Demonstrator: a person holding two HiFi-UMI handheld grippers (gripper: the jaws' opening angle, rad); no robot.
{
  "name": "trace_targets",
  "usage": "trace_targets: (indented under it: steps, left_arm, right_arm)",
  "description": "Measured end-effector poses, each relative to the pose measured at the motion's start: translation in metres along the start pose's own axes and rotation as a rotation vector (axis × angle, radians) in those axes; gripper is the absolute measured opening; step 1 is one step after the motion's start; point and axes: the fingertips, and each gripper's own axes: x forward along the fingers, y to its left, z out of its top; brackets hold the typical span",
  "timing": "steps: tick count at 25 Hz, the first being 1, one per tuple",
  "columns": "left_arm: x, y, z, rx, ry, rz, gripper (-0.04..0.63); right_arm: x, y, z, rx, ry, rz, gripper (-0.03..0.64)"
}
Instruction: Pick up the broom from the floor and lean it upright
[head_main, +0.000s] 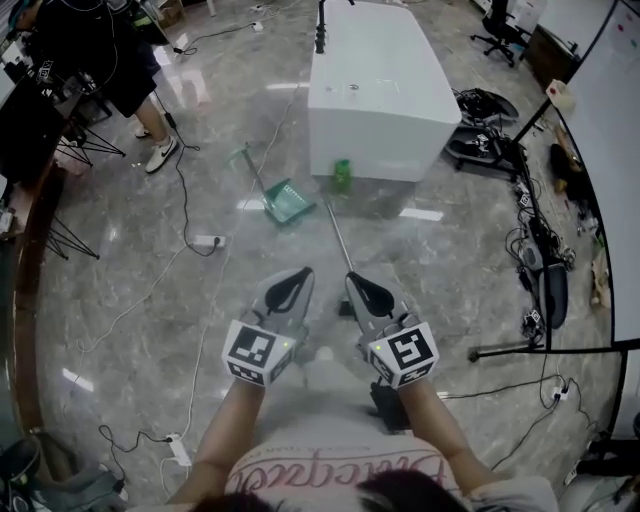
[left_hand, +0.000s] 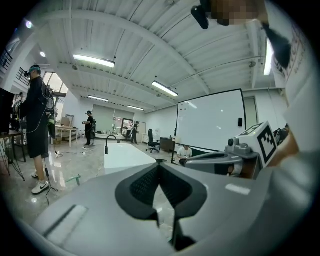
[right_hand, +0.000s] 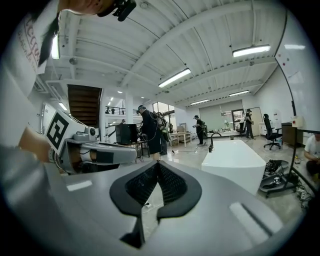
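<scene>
Seen from the head camera, the left gripper (head_main: 296, 281) and the right gripper (head_main: 361, 286) were held side by side at six o'clock, both pointing toward twelve. Each gripper's own view showed its jaws clenched, the dark pads meeting at their tips with nothing caught between them. The broom (head_main: 338, 235) still lay on the glossy stone floor (head_main: 120, 290) at twelve o'clock from the grippers. Its thin metal handle ran from just ahead of the right gripper's tips up to what looked like its green head (head_main: 342, 177) at the foot of the white table (head_main: 380, 90). Whether the handle's near end touched that gripper could not be told. A green dustpan (head_main: 287, 202) lay just beside the broom at about eleven o'clock, its long handle angled off toward ten. A power strip (head_main: 205, 241) and loose cables trailed across the floor at nine to ten o'clock. A person (head_main: 110, 70) in dark clothes stood well apart at eleven o'clock. A whiteboard (head_main: 615, 150) lined the scene's edge at two to three o'clock.
</scene>
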Motion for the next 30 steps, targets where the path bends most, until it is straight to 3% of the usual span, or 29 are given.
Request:
trace_targets:
  steps: [15, 24, 30]
  left_arm:
    - [0.057, 0.047, 0.008, -0.003, 0.001, -0.069, 0.000]
    - [0.113, 0.103, 0.014, 0.030, 0.029, -0.192, 0.000]
    - [0.152, 0.146, 0.007, 0.024, 0.080, -0.294, 0.000]
  right_arm:
    - [0.036, -0.050, -0.006, 0.021, 0.045, -0.106, 0.002]
    - [0.106, -0.090, -0.002, 0.091, 0.057, -0.207, 0.003]
    - [0.161, -0.107, 0.003, 0.071, 0.119, -0.219, 0.003]
